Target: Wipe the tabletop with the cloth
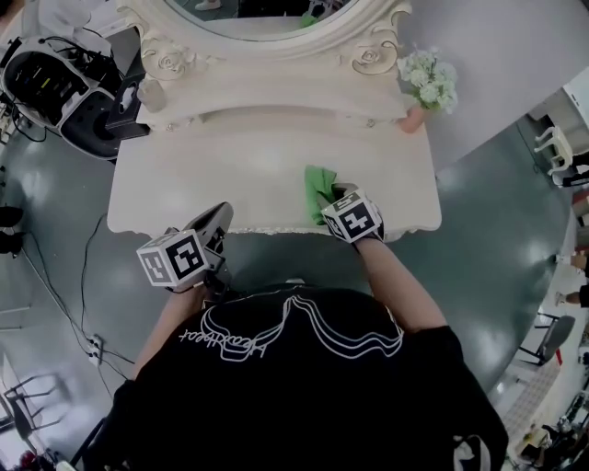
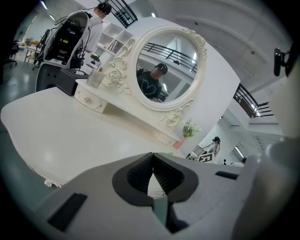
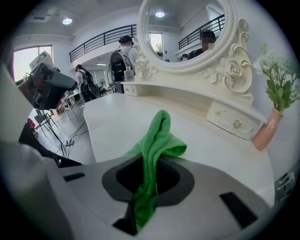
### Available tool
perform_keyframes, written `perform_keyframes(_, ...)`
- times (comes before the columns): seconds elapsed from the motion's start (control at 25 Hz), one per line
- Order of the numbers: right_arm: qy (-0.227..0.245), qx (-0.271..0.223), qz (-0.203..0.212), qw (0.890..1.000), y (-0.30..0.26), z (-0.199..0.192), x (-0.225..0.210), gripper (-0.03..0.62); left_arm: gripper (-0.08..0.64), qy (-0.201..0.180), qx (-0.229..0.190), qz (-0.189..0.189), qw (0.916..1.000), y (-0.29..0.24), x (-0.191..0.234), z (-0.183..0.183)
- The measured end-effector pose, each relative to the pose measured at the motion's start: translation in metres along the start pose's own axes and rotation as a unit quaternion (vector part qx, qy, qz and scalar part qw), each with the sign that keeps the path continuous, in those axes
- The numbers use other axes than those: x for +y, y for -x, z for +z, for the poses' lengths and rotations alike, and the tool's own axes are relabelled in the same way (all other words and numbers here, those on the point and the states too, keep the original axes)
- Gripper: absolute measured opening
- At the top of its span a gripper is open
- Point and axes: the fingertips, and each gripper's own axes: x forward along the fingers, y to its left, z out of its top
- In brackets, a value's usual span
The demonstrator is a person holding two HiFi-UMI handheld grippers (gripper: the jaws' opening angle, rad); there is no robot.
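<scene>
Head view: my right gripper (image 1: pixel 325 197) is at the near edge of the cream-white dressing-table worktop (image 1: pixel 221 170), a little right of centre. It is clamped on the green microfibre cloth (image 1: pixel 318 182). The cloth spreads a short way onto the worktop on the far side of the gripper. In the right gripper view, the right gripper (image 3: pixel 150 161) pinches the cloth (image 3: pixel 158 136) in a bunched strip. The free end of the cloth stands up ahead of the tips and folds over to the right. I cannot tell how much of it presses on the surface.

My left gripper (image 1: pixel 217 217) hangs at the near edge of the worktop, left of centre and well apart from the cloth. The left gripper view shows the left gripper (image 2: pixel 152 156) with its tips together and nothing between them.

An oval mirror in a carved cream frame (image 1: pixel 267 18) stands at the far side of the worktop. At the far right, a small pink vase of white flowers (image 1: pixel 425 87) stands on the worktop beside the mirror's frame.
</scene>
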Motion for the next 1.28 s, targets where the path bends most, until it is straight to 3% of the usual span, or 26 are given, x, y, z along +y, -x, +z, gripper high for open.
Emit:
perform_keyframes(0.56, -0.031, 0.003, -0.035, 0.999, 0.042, -0.044, -0.056, 0.055, 0.003, -0.024, 0.018, -0.027, 0.9992, -0.037, -0.052, -0.013)
perform_keyframes(1.28, -0.087, 0.014, -0.110, 0.990, 0.088, -0.100, -0.136, 0.055, 0.004, -0.033, 0.055, -0.065, 0.9958, -0.087, -0.087, -0.032)
